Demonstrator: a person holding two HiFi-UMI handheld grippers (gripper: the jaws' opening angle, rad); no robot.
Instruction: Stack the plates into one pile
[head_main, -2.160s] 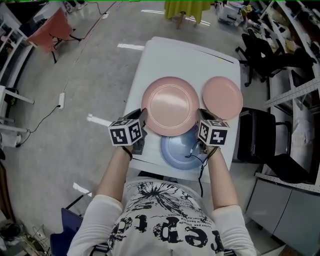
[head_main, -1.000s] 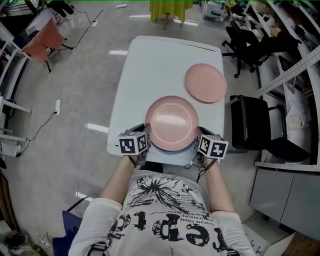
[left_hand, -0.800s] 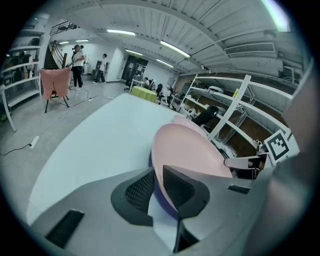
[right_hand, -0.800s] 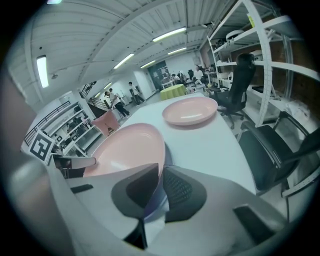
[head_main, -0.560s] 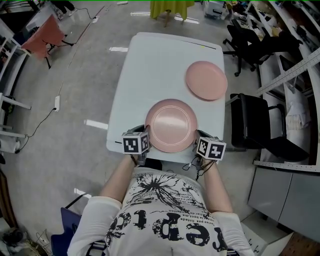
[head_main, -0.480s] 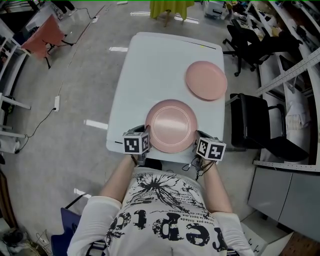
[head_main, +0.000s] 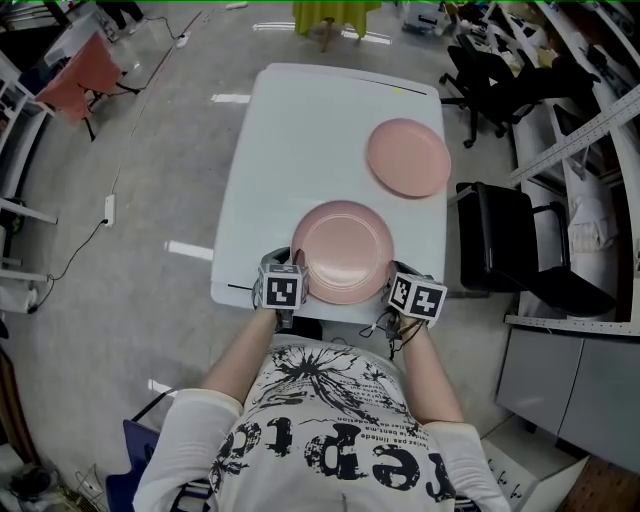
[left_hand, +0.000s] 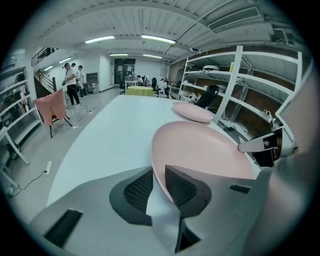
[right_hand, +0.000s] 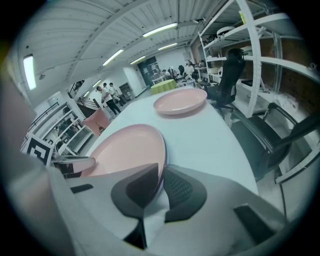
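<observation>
Pink plate (head_main: 408, 157) (smaller) near black chair (head_main: 505, 240)

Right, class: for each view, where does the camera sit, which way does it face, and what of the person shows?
Head view: on the person's head, looking steeply down at the white table; shows forearms, left tongs, right tongs.
Left gripper view: rides the left tongs, looking across the table; its opening jaws straddle the rim of the large pink plate.
Right gripper view: rides the right tongs, facing likewise; its jaws grip that plate's opposite rim.
Shared: all three show the small pink plate.
</observation>
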